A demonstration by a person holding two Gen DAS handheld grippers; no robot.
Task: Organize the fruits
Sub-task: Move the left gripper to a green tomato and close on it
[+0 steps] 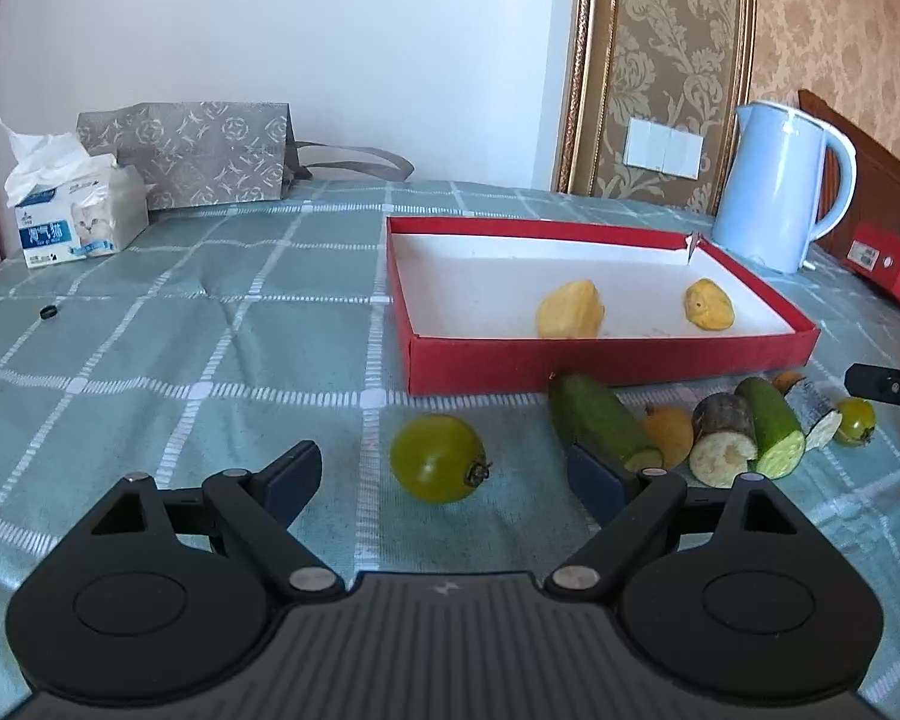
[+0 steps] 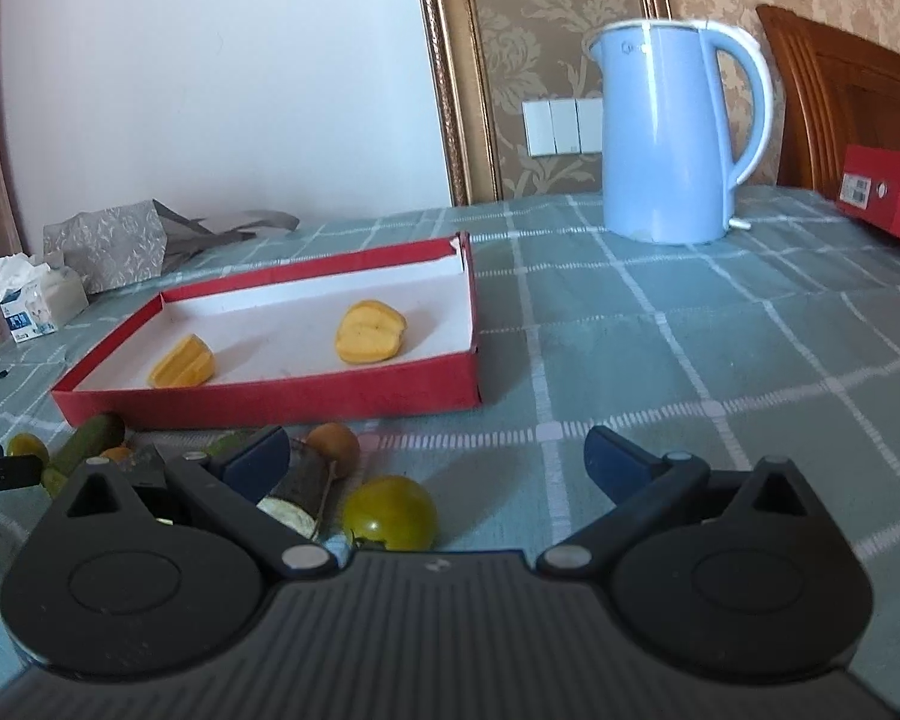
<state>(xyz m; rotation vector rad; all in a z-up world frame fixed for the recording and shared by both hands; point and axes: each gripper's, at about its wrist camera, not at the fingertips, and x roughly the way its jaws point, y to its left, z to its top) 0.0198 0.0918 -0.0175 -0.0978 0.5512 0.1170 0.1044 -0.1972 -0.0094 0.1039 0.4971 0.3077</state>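
Observation:
My left gripper (image 1: 447, 469) is open low over the checked cloth, and a green tomato (image 1: 438, 457) lies between its fingers, untouched by the pads. Right of it lie a cucumber piece (image 1: 600, 420), an orange fruit (image 1: 669, 432), an eggplant piece (image 1: 725, 444) and a smaller green tomato (image 1: 855, 420). The red tray (image 1: 612, 360) behind holds two yellow fruit pieces (image 1: 570, 309). My right gripper (image 2: 438, 456) is open too; that smaller green tomato (image 2: 390, 513) sits near its left finger, beside an eggplant piece (image 2: 297, 492). The tray (image 2: 270, 399) is ahead on the left.
A blue kettle (image 2: 672, 132) stands behind the tray's right end, with a red box (image 2: 888, 198) at the table's far right. At the far left are a tissue box (image 1: 72, 210), a grey patterned bag (image 1: 192, 150) and a small black ring (image 1: 48, 313).

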